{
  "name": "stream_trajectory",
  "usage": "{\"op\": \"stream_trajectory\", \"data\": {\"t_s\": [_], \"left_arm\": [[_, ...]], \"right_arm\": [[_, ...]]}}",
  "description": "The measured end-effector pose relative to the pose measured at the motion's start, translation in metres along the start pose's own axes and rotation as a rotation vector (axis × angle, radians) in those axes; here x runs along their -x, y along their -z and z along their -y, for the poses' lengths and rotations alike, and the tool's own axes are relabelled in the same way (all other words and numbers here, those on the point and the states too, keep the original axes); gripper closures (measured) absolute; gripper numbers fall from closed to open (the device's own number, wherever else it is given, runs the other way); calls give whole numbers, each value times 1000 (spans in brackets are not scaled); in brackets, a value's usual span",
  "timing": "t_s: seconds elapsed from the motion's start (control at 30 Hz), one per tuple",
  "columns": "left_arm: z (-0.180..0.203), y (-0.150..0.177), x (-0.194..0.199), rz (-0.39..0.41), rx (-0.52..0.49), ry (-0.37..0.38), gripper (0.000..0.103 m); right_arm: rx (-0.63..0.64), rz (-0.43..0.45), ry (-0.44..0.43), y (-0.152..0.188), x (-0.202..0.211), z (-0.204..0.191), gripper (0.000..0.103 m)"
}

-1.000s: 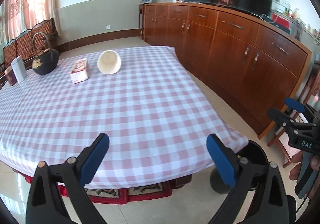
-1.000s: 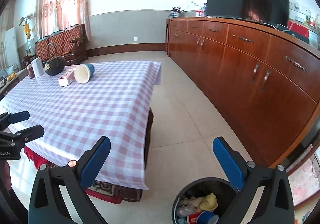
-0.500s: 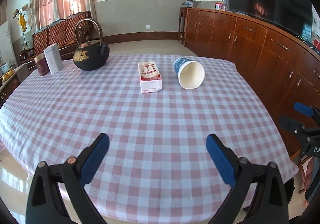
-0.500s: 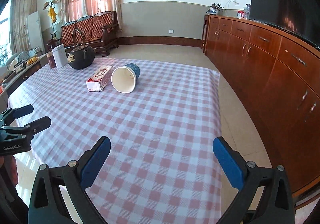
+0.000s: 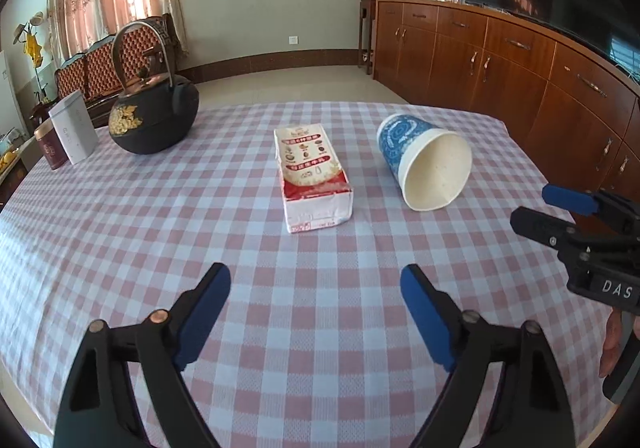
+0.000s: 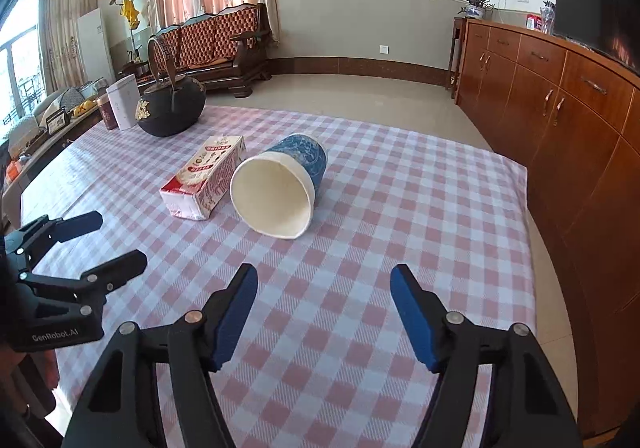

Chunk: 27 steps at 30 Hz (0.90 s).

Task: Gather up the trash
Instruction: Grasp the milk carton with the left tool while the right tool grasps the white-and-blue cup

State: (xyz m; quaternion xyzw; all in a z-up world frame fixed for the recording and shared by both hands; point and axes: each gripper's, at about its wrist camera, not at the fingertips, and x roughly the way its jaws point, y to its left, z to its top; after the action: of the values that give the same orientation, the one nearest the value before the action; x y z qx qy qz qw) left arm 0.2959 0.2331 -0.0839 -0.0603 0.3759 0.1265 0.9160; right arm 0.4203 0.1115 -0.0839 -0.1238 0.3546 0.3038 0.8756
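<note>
Here both grippers, left [image 5: 315, 290] and right [image 6: 324, 288], hung wide and empty; cup [image 6: 280, 191] and carton [image 6: 204, 175] lay mid-table toward its far edge, so best straddle the cup's rim squarely.

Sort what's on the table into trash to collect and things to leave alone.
Trash to collect:
- tipped paper cup, lying on its side
- red and white carton, lying flat

Leave alone:
- black kettle
- white tin
- dark red tin
- checked tablecloth
</note>
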Motion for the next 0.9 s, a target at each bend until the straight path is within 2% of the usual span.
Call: {"op": "stream_trajectory", "data": {"t_s": [0.07, 0.17, 0.33, 0.4, 0.47, 0.57, 0.6, 0.63, 0.67, 0.7, 0.8, 0.9], "left_arm": [[-1, -8, -10, -11, 19, 5, 18], [1, -18, -23, -26, 27, 4, 20], [-3, -28, -40, -48, 60, 13, 23], [-1, -31, -44, -47, 57, 11, 23], [1, -36, -50, -56, 56, 15, 23], [0, -43, -62, -78, 69, 26, 29], [0, -44, -65, -83, 70, 27, 32], [0, -46, -67, -85, 71, 23, 33], [-2, -48, -70, -91, 73, 25, 37], [-2, -48, -74, -100, 74, 29, 45], [-5, -47, -74, -98, 80, 52, 50], [-7, -43, -65, -81, 80, 73, 51]], "right_arm": [[-6, -5, -14, -12, -15, 0, 36], [-9, -28, -31, -24, -35, 0, 46], [-49, -59, -74, -34, -60, 7, 56], [-57, -62, -81, -36, -65, 9, 64], [-67, -61, -90, -40, -70, 12, 64], [-88, -60, -105, -45, -74, 16, 65], [-87, -61, -107, -47, -75, 16, 69], [-85, -63, -109, -48, -76, 15, 74], [-81, -62, -104, -49, -76, 14, 88], [-79, -58, -99, -50, -75, 14, 95], [-75, -53, -83, -48, -73, 15, 100], [-73, -51, -77, -42, -65, 19, 100]]}}
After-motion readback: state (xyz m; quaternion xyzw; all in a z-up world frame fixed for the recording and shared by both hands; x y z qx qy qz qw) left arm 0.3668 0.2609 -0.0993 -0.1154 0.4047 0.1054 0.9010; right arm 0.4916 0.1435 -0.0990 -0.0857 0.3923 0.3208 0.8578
